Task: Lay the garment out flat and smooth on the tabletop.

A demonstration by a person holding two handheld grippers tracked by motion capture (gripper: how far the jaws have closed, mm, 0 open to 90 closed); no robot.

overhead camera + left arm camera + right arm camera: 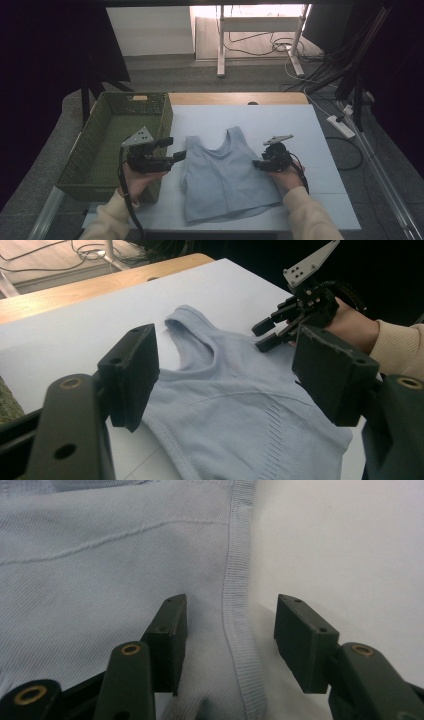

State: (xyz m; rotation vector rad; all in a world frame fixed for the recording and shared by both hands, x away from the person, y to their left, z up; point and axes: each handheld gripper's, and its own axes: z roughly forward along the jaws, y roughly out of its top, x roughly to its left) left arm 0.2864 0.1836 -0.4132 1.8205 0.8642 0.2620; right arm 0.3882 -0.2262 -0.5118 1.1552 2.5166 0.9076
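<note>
A light blue sleeveless top (225,175) lies flat on the pale table sheet (280,120), straps toward the far side. My left gripper (179,156) hovers by the top's left armhole edge, jaws open and empty; in the left gripper view its jaws (227,375) frame the top (235,415). My right gripper (256,163) sits low at the top's right side edge. In the right gripper view its jaws (230,630) stand open astride the ribbed edge (235,595), one jaw over the fabric, the other over the bare sheet. The right gripper (265,335) is also seen across the top.
A green mesh basket (100,150) stands at the table's left, right beside my left hand. A wooden strip (240,98) runs along the far edge. Cables and a power strip (341,126) lie on the floor at the right.
</note>
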